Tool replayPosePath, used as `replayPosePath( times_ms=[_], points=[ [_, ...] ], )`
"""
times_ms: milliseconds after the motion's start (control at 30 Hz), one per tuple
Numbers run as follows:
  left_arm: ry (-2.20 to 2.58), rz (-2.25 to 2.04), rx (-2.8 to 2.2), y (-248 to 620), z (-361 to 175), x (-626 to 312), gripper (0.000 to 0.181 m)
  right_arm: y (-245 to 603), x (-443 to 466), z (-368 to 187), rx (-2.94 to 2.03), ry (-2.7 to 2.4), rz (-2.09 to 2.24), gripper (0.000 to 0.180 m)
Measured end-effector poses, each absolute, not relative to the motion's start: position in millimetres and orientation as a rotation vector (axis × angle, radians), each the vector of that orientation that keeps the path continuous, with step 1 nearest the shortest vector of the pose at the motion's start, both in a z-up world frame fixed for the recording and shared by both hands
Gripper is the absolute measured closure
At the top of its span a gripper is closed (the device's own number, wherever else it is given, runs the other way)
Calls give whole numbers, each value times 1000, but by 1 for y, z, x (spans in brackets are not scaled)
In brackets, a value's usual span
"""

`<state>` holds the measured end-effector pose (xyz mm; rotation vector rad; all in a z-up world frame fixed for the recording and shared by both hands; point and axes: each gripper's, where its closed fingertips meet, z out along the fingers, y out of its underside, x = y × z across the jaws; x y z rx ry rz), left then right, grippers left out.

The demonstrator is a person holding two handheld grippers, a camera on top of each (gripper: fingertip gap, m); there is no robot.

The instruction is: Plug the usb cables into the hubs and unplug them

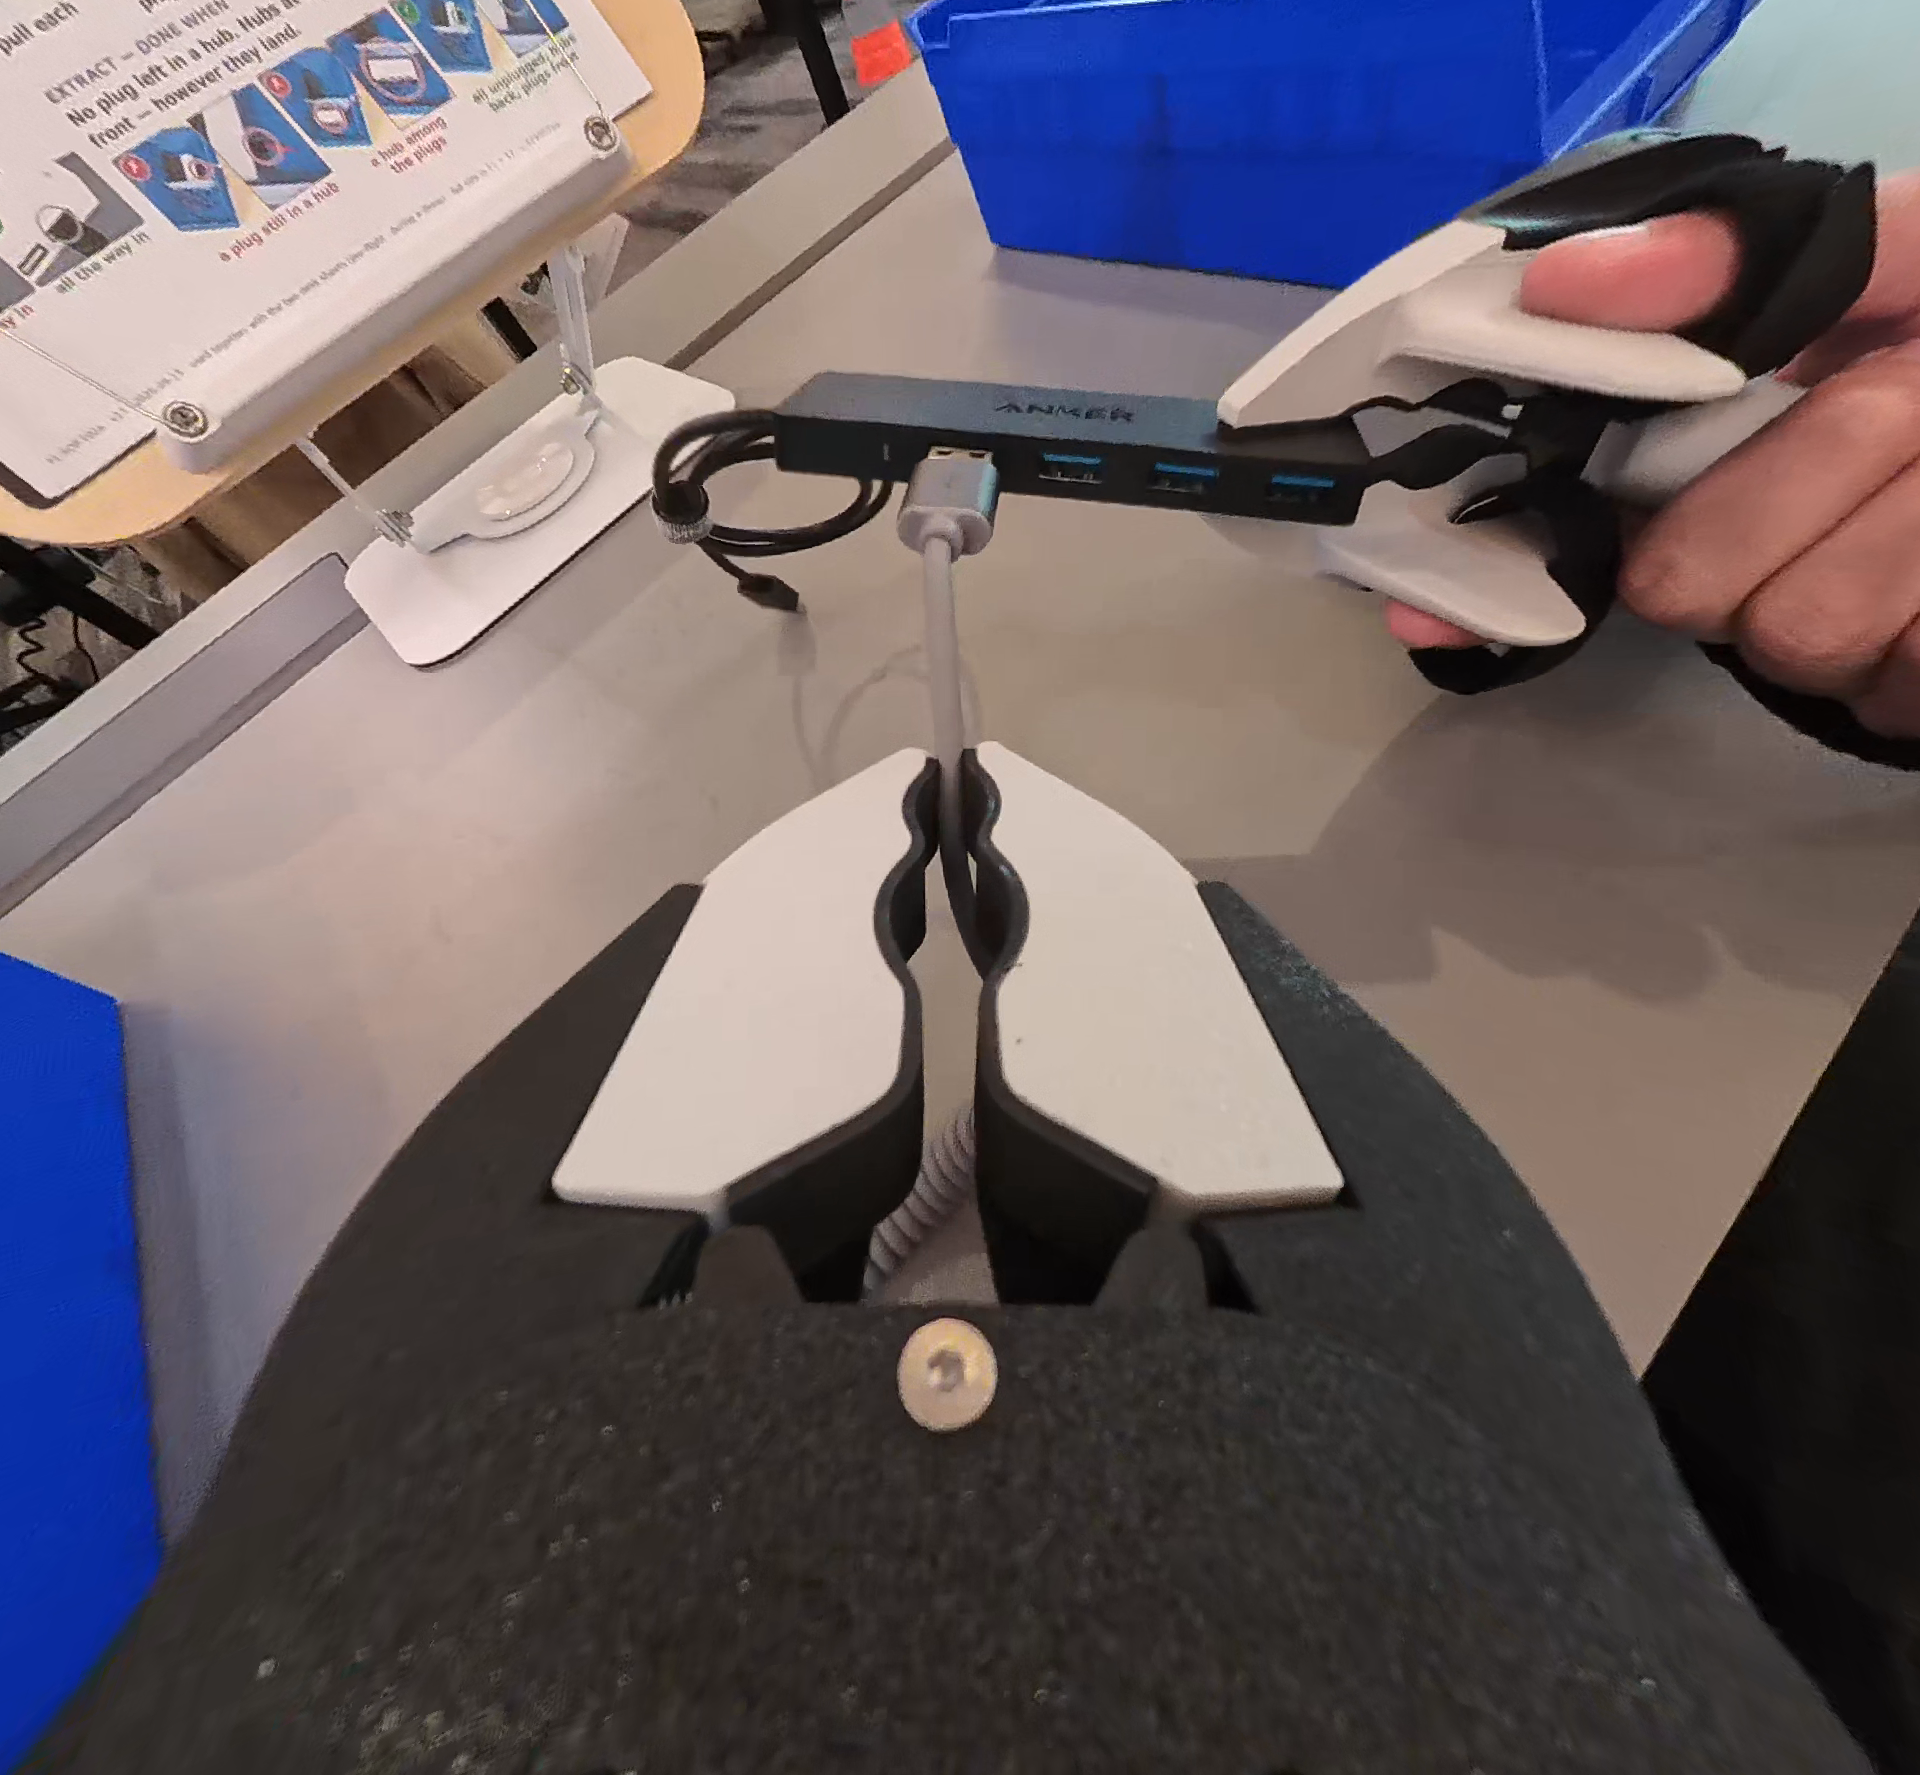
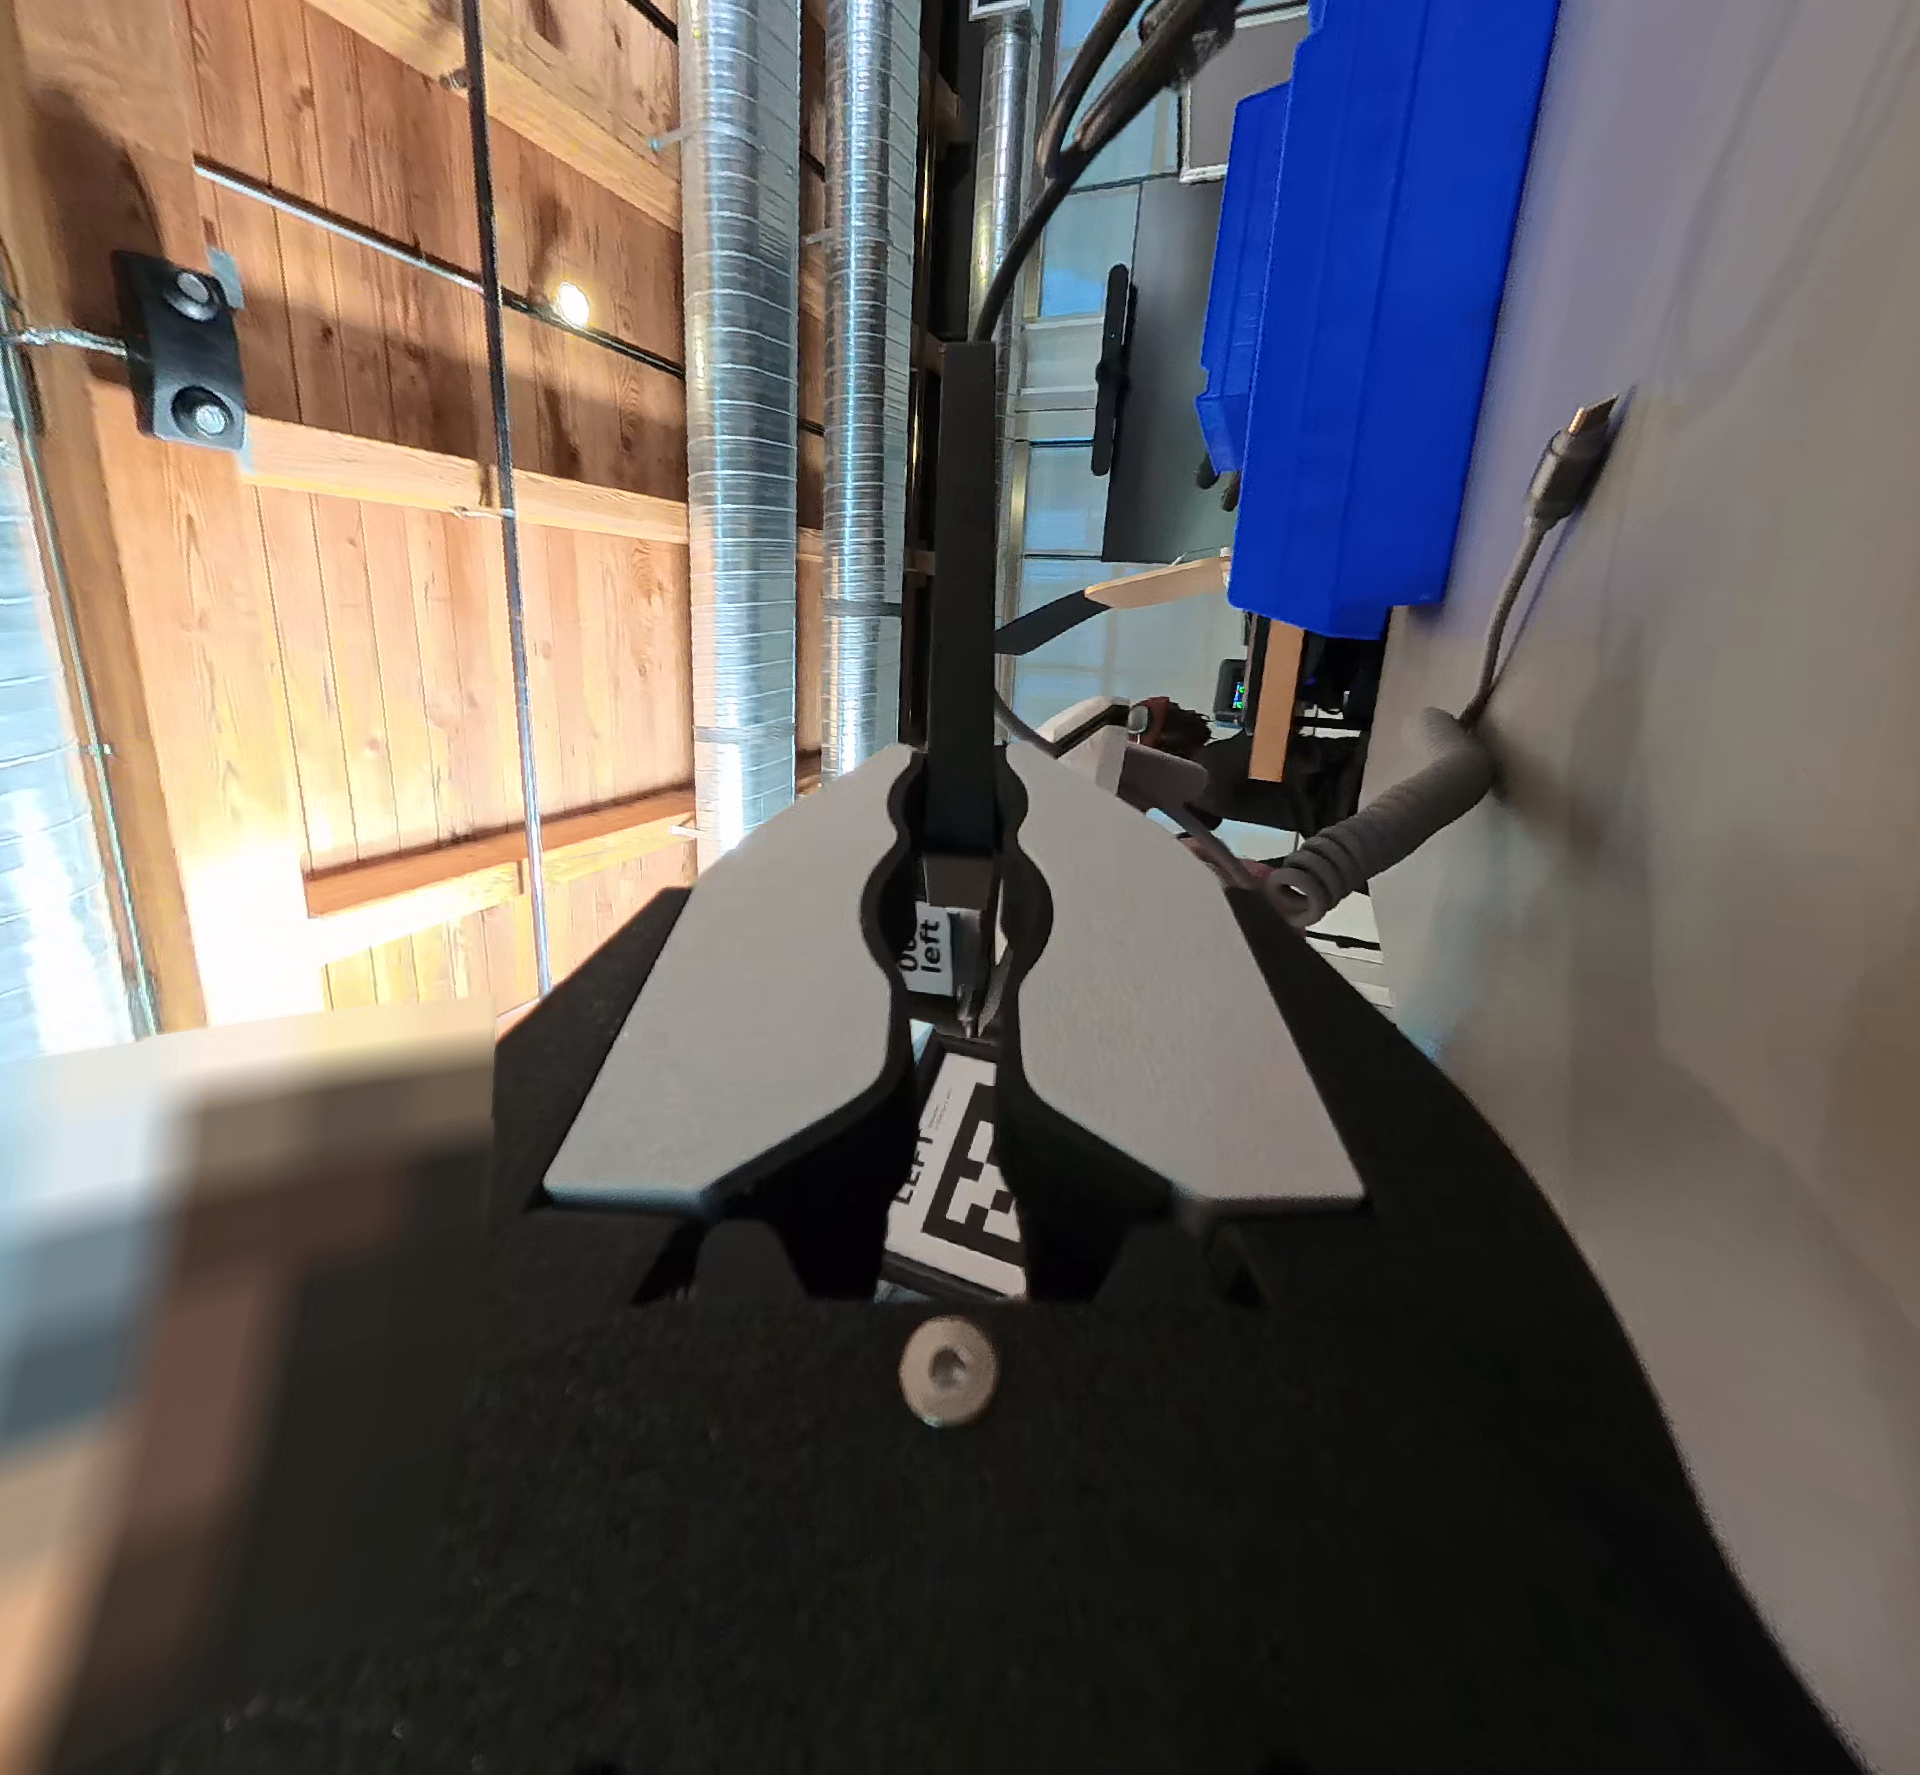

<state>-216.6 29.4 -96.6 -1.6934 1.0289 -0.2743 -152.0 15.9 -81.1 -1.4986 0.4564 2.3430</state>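
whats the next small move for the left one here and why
Probably a short straight push toward the hub. The left hand-held gripper is shut on the grey cable, and its silver plug sits at the leftmost port with metal still showing, so it looks only partly seated. The right hand-held gripper clamps the hub's far end.

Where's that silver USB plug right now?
In the left wrist view the silver USB plug sits mid-frame, at the leftmost port of the black hub, its cable pinched by the left gripper.
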Motion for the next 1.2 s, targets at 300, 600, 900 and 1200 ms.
replayPosePath(
  times_ms=[300,600,900,1200],
  points=[
    [1061,-277,-1716,31,-97,-223,178,17,-160,-81,-1564,423,2347,169],
    [1106,-275,-1766,26,-115,-232,178,20,-164,-94,-1810,330,2304,169],
    [1119,-287,-1846,28,-139,-233,178,26,-165,-109,-1933,333,2244,164],
    [1097,-365,-1936,31,-155,-229,178,21,-159,-130,-2085,172,2033,137]
  ],
)
